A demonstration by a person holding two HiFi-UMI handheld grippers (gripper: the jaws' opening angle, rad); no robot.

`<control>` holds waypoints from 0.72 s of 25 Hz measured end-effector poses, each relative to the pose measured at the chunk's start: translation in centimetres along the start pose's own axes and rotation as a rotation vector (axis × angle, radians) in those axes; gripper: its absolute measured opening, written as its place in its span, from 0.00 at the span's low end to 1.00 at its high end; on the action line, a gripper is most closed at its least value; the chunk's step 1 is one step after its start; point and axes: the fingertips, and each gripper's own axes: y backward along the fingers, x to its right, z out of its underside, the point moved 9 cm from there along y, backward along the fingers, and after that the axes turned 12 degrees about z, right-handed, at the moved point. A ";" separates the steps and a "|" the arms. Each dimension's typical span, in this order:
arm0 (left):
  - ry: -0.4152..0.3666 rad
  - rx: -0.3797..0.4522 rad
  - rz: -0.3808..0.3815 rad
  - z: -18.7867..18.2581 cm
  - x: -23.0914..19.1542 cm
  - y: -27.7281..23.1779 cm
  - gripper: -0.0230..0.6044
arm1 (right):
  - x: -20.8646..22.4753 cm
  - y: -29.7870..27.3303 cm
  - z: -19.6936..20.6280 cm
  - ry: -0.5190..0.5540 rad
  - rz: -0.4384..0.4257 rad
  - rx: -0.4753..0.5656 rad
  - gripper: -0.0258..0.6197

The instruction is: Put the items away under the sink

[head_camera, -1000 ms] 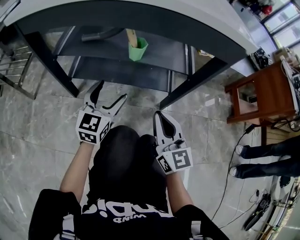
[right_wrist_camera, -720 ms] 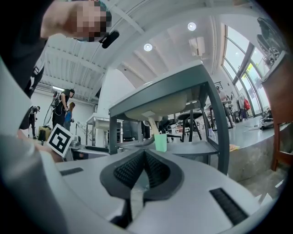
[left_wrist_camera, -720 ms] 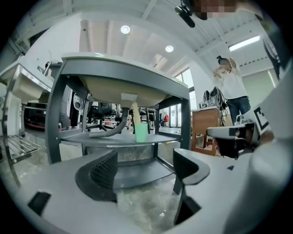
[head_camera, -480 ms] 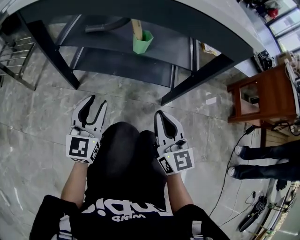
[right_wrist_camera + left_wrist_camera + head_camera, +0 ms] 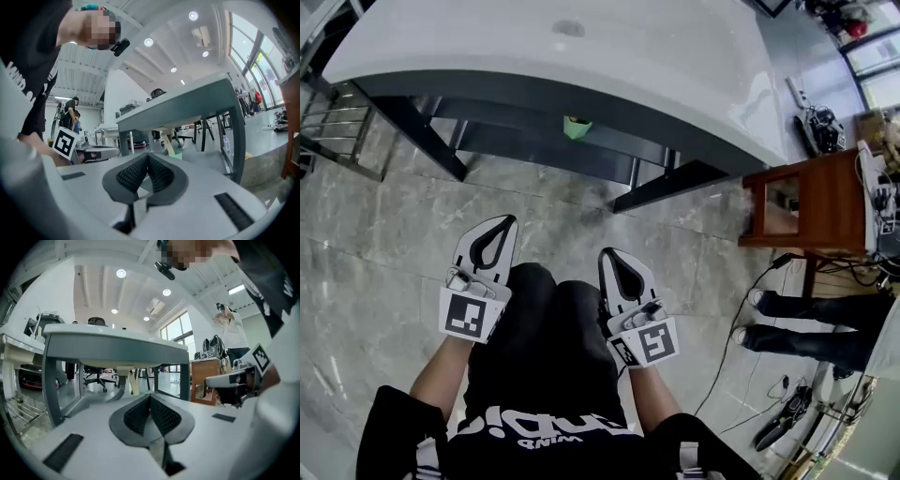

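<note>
Left hand-held gripper: jaws have just been closing and are now fully together, with nothing between them. Right hand-held gripper: also closed and empty. We hold both low over our thighs, lower centre of the frame, well apart from the sink unit. That reads as parked, no grab pending. Green cup sits on the shelf under the white tabletop, top centre, mostly hidden by the tabletop's edge. We judge that item stowed.
</note>
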 end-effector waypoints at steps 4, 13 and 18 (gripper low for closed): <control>0.044 -0.016 0.040 -10.0 1.4 1.9 0.07 | -1.4 1.4 -10.3 -0.023 -0.029 -0.067 0.07; 0.039 -0.101 0.084 -30.1 2.8 6.0 0.07 | -4.6 5.5 -29.5 -0.062 -0.013 -0.151 0.07; 0.048 -0.094 0.089 -35.9 3.2 6.6 0.07 | -4.7 6.7 -34.6 -0.080 0.007 -0.111 0.07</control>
